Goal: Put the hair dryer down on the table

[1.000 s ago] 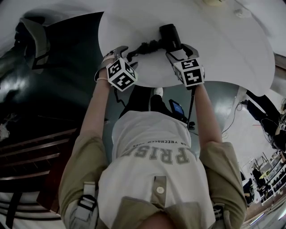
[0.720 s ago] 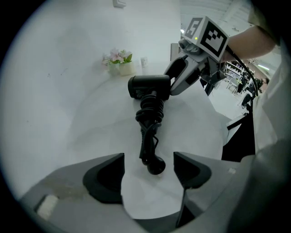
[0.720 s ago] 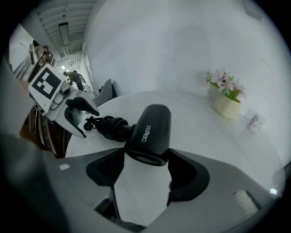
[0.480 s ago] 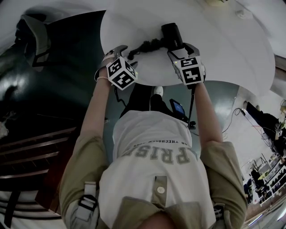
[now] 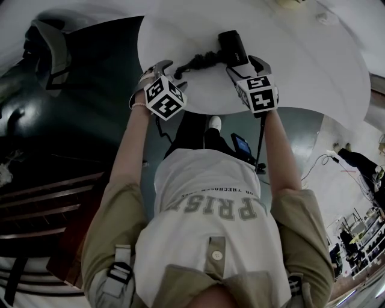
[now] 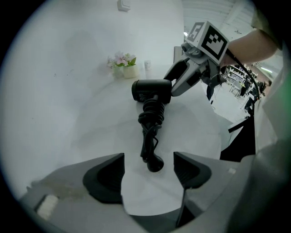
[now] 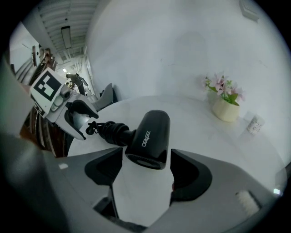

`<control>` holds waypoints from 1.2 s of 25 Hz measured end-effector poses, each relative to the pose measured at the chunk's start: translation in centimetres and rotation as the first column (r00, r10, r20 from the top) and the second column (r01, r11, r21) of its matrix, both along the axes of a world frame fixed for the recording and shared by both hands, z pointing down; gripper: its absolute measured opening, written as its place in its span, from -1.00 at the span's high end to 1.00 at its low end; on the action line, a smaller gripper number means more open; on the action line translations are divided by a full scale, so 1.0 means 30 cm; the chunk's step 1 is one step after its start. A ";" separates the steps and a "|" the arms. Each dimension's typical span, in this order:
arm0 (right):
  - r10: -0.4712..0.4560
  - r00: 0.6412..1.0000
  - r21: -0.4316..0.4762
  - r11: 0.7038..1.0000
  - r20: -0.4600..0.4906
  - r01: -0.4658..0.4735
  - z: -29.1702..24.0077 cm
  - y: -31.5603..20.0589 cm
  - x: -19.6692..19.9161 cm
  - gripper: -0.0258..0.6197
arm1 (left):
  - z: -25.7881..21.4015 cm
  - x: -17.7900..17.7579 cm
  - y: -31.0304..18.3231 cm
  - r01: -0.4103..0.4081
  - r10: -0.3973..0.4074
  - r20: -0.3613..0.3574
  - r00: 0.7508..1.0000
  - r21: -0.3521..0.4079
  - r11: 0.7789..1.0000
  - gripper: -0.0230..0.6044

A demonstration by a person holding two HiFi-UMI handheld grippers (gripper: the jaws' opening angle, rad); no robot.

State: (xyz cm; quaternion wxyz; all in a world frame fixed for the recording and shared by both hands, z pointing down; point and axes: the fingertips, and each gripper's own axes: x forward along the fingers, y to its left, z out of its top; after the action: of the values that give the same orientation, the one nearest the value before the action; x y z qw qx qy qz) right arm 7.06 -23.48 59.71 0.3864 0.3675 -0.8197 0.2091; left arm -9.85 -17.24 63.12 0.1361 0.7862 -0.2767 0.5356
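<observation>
One hair dryer (image 7: 149, 136), black, is seen lying on the table (image 5: 313, 66), its cord (image 6: 152, 116) wound round the handle. Two grippers are counted. The right gripper (image 7: 145, 169) is held with its jaws wide apart; the rear end of the hair dryer's barrel is framed between the jaw tips, close to both, and no firm clamp on it can be made out. The left gripper (image 6: 148, 172) is likewise spread wide and has hold of nothing; only the plug (image 6: 154, 164) at the loose end of the cord is seen on the table between its jaws.

One flower pot (image 7: 226, 109) with pink blooms is stood at the far side of the table, and one small white bottle (image 7: 256, 124) is placed just beside it.

One table is shown: round, white and smooth. It is backed by a plain white wall (image 7: 182, 45), on which a small white fitting (image 6: 122, 4) is mounted. The floor (image 5: 90, 120) beside the table is dark and glossy, and a dark chair (image 5: 45, 45) is stood on it, well apart from the grippers.
</observation>
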 end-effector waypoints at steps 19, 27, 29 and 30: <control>0.189 0.917 0.315 0.899 0.350 -0.306 -0.496 -0.009 0.115 -0.04 | -0.486 0.015 -0.051 0.453 -0.320 -0.426 0.846 0.258 0.853 -0.20; 0.151 0.870 0.411 0.835 0.470 -0.367 -0.694 0.070 0.110 0.14 | -0.710 0.038 -0.016 0.615 -0.328 -0.617 0.716 0.335 0.713 -0.01; 0.151 0.867 0.428 0.821 0.474 -0.378 -0.723 0.101 0.109 0.19 | -0.759 0.037 0.003 0.636 -0.315 -0.639 0.702 0.363 0.681 0.05; 0.152 0.868 0.440 0.813 0.472 -0.382 -0.736 0.114 0.108 0.23 | -0.785 0.037 0.012 0.651 -0.307 -0.661 0.685 0.367 0.664 0.11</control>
State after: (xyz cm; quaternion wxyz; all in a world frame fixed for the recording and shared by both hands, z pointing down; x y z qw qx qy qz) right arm 10.30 -20.05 37.64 0.0550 0.5190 -0.8464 0.1062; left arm -8.73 -16.87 39.58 0.1070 0.7985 -0.5804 0.1190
